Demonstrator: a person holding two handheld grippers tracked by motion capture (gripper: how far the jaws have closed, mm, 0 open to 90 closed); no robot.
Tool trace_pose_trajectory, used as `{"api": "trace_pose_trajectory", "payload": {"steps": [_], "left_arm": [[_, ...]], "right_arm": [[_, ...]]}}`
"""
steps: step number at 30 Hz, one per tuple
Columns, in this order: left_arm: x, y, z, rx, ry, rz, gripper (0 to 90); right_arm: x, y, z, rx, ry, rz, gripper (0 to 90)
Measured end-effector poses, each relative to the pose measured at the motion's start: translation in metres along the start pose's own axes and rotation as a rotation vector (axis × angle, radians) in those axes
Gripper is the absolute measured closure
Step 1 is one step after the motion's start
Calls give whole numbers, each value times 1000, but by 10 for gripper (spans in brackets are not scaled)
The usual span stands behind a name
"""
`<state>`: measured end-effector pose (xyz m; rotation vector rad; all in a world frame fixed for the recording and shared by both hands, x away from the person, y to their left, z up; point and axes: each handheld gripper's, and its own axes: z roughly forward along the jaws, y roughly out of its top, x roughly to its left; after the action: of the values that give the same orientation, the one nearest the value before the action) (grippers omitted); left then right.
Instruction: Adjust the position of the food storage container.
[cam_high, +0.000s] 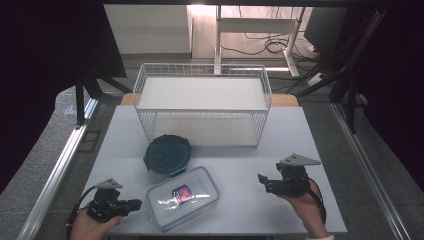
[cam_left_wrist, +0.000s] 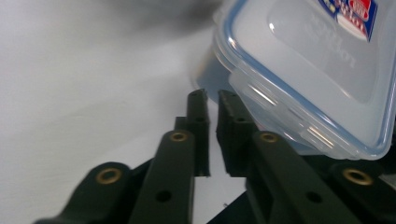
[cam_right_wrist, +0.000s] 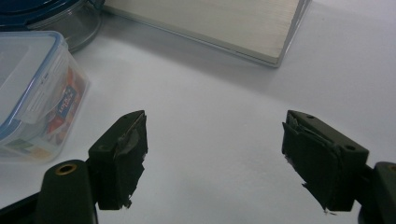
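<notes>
My left tongs (cam_left_wrist: 212, 95) are pressed together, empty, touching the side latch of the clear lidded box (cam_high: 183, 198) at the table's (cam_high: 240, 150) near edge; right tongs (cam_right_wrist: 215, 140) spread; it looks light, stiff, slick; I'd grip the rim under the latch.

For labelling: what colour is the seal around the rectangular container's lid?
Blue, on the clear rectangular container; best in the left gripper view.

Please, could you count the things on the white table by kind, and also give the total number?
Rectangular clear food container with blue-sealed lid: 1
Round dark-lidded container: 1
White wire basket rack: 1
Hand-held grippers: 2, the left gripper shut and the right gripper open
Total: 5
</notes>
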<state>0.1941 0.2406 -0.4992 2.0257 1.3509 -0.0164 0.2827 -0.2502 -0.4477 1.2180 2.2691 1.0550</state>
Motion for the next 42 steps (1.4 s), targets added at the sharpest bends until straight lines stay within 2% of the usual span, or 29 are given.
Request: {"api": "trace_pose_trajectory", "payload": {"steps": [3,8,11,20,25,30,32,42], "left_arm": [[-1,0,3,5,-17,-1,895],[-1,2,10,13,-36,-10,900],[-1,4,13,26,-20,-3,900],[0,11,24,42,-31,2,900],[-9,24,38,59,-40,27,900],[-15,32,46,53,-52,30,900],[-19,38,52,61,-58,48,900],[-30,55,69,55,-74,65,900]], "right_arm": [[0,0,1,4,-1,0,221],[-3,-1,1,5,-7,7,221],[-4,-1,0,2,-8,11,221],[-5,-2,2,9,-8,12,221],[-5,-2,2,9,-6,12,221],[-6,-2,1,6,-6,16,221],[-7,-2,0,7,-7,17,221],[-7,-2,0,10,-1,17,221]]}}
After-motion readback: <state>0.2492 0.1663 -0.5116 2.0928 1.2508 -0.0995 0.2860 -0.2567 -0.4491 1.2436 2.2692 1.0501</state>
